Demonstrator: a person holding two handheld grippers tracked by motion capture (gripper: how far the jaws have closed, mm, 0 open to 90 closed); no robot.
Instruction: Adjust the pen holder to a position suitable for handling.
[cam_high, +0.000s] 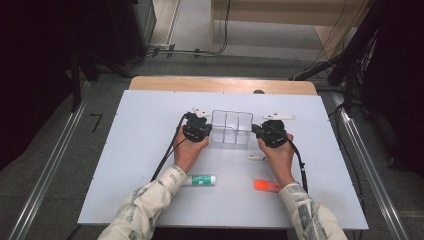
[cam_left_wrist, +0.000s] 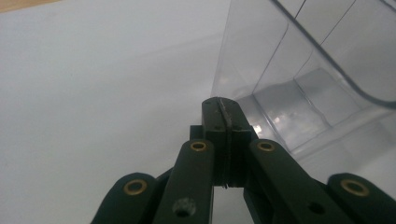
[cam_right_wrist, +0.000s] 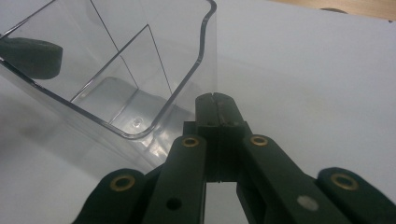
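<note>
At the tabletop's (cam_high: 150, 150) centre stood a clear bin (cam_high: 230, 128), its long axis running 9 to 3 o'clock. The left gripper (cam_high: 205, 131) flanked its 9 o'clock end, the right gripper (cam_high: 258, 131) its 3 o'clock end, equally near, both pressed together, empty.

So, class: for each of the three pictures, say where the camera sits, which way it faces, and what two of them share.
High view: above the person's side, facing forward and down on the white table; both forearms, left gripper, right gripper.
Left gripper view: rides that gripper, looking along shut jaws at the clear organiser.
Right gripper view: rides that gripper, shut jaws beside the organiser's other end.
All three share the clear organiser and the table.
</note>
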